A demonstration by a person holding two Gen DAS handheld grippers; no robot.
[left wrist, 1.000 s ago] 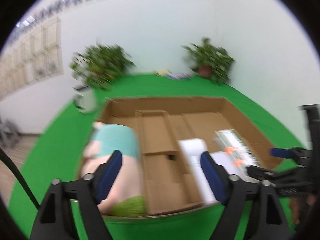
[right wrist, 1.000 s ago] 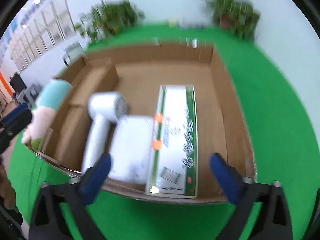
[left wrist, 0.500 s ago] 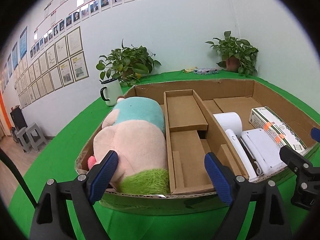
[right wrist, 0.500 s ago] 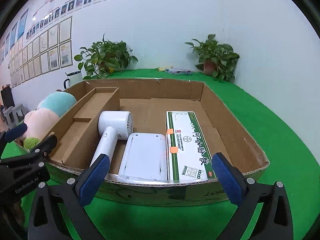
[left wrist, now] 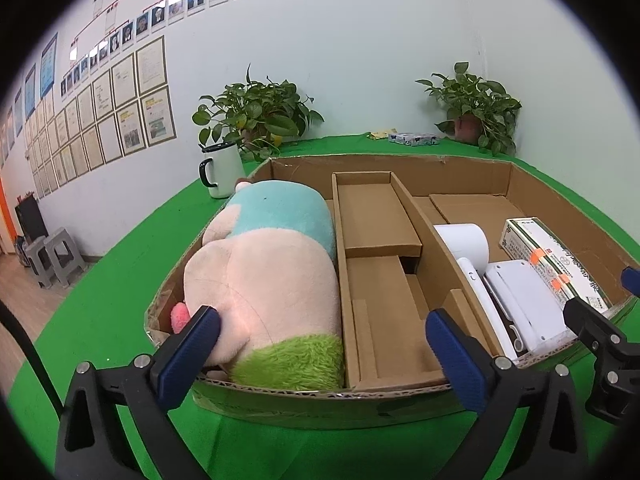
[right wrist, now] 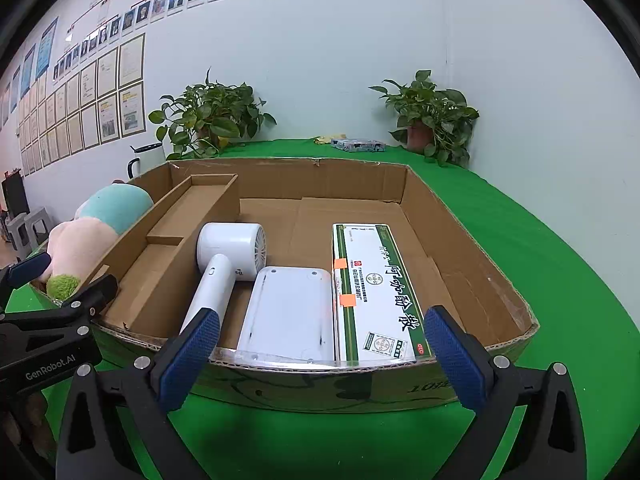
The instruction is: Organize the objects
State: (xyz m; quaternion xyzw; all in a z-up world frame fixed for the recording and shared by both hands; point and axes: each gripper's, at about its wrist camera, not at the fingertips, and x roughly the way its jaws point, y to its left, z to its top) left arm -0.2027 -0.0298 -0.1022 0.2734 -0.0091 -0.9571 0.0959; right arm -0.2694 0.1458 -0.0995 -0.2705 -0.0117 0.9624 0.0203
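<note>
In the left wrist view, the left gripper (left wrist: pixel 320 344) hangs wide and empty before the cardboard box (left wrist: pixel 320 402), whose left compartment holds the plush toy (left wrist: pixel 264 276). In the right wrist view, the right gripper (right wrist: pixel 320 344) is equally spread and empty, facing the hair dryer (right wrist: pixel 224 272), white device (right wrist: pixel 288 312) and green-striped carton (right wrist: pixel 372 292) lying side by side; packing looks largely done, though the narrow middle compartment (right wrist: pixel 176 232) holds nothing.

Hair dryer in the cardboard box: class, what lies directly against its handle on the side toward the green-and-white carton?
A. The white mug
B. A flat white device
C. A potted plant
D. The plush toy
B. In the right wrist view the hair dryer lies in the box's wide right compartment, with the flat white device right beside its handle, between it and the green-and-white carton.
</note>
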